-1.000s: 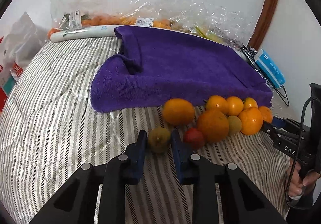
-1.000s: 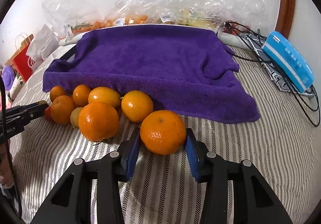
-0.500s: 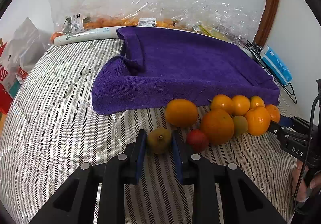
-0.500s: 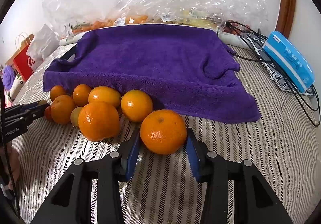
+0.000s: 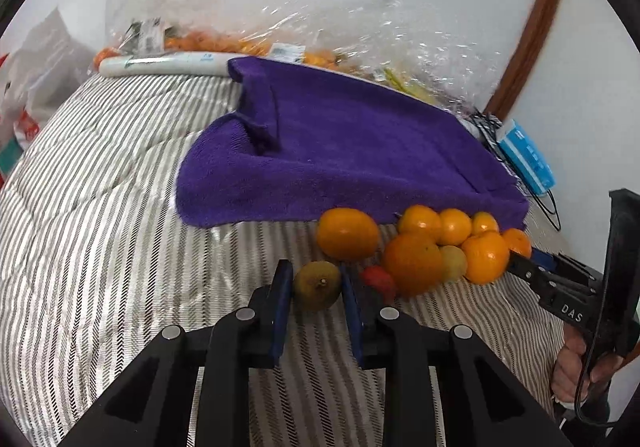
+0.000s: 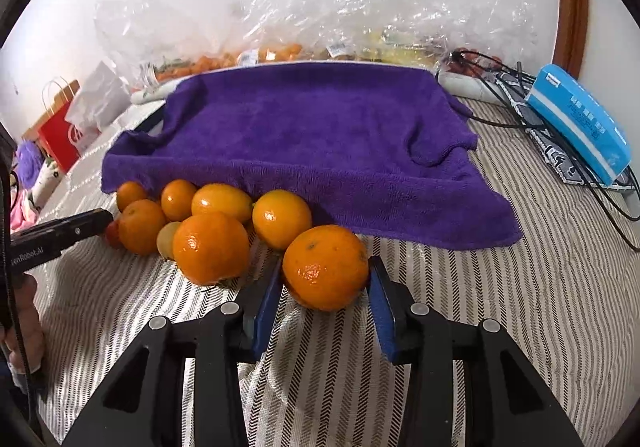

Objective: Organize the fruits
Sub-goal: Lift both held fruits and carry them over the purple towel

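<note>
While the left wrist view looks down along its own fingers, the left gripper (image 5: 316, 287) is closed as tight as it goes on a small olive-brown fruit (image 5: 318, 285), its blue pads pressing both flanks and its stem end facing the camera. That fruit sits directly ahead of the tool, on the striped bedcover (image 5: 100, 207), at the left end of the pile; the purple towel (image 5: 340, 151) lies beyond it, up and slightly right, which I judge the likely place for sorted fruit. Counted here: seven orange citrus, one pale yellow-green fruit (image 5: 454, 263), one small red fruit (image 5: 378, 281), one olive-brown fruit. The right gripper (image 5: 532, 263) enters from the right edge, nearest the far end of the pile.

From the right wrist view, the right gripper (image 6: 326, 283) straddles a large orange (image 6: 326, 267), its jaws closing and the pads just meeting the peel. This orange lies dead ahead, with the towel's front hem just behind it. Seven orange citrus show here too, plus the yellow-green one and a sliver of the red. One blue box (image 6: 580, 123) rests well to the right.
</note>
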`<move>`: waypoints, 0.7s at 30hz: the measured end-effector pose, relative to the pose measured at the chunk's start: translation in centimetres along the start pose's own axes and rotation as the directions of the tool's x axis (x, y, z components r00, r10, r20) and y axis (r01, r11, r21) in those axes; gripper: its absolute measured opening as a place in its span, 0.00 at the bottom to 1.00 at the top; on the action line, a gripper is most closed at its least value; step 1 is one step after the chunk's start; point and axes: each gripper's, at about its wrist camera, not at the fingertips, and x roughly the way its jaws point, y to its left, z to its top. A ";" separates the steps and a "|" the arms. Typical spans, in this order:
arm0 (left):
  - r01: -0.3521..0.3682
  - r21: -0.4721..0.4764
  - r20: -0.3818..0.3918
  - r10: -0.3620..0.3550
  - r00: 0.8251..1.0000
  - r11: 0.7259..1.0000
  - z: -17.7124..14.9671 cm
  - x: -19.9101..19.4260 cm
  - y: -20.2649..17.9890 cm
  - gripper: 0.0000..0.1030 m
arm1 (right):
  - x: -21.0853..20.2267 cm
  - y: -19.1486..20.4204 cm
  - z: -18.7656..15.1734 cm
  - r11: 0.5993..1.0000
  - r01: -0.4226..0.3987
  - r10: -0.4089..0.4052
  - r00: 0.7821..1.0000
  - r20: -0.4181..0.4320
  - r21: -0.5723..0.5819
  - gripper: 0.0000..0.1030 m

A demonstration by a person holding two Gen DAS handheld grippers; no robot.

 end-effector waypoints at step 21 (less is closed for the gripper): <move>-0.021 0.128 0.124 0.005 0.992 0.992 8.4 -3.4 -4.0 0.23 | -5.9 -0.5 7.5 1.000 0.002 -0.001 0.990 0.139 -0.005 0.41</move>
